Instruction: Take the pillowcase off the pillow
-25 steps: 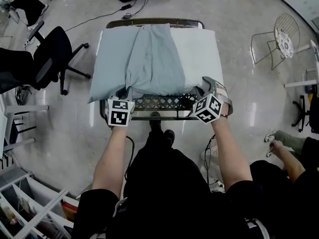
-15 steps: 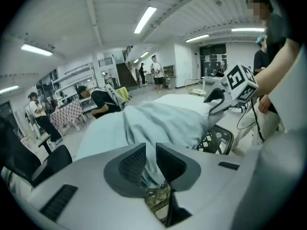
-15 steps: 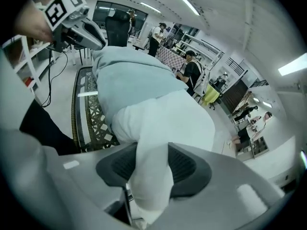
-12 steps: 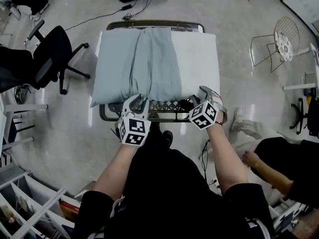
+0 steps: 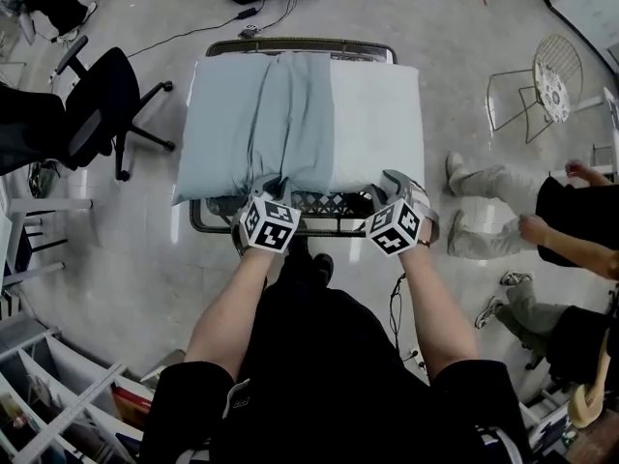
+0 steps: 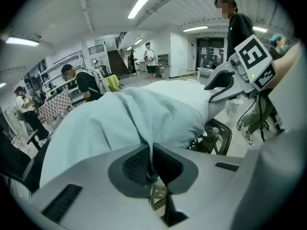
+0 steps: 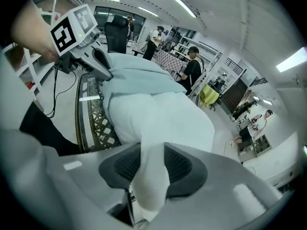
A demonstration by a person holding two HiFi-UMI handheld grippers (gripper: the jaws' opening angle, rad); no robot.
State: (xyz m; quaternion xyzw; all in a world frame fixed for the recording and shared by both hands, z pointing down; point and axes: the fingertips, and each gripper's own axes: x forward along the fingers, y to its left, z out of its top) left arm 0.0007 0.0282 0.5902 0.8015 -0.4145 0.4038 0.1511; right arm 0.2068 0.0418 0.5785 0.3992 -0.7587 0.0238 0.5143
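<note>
the pillow (image 5: 379,114) lies on a metal table (image 5: 290,44) w/ its long side going left to right. the blue pillowcase (image 5: 242,114) covers only the left part; the right part is bare & white. the case is bunched up in folds near the middle, so its open end looks to be there. the left gripper (image 5: 263,186) is at the near edge, right where the folds are. its jaws have just been closing & now they pinch tight on a thin bit of blue cloth. the right gripper (image 5: 397,180) is at the near edge too, more to the right, on the bare part. its jaws have just been closing as well & they squeeze a fat lump of white pillow between the pads. the 2 grippers are near each other, side by side, both pointing down & away from the person. what matters next, i think: the case has to slide off to the left, along the pillow's long side. so the left one is the one to pull, out to the left & away from the right one, while the right one holds the pillow back. most of the case is not off yet.
</note>
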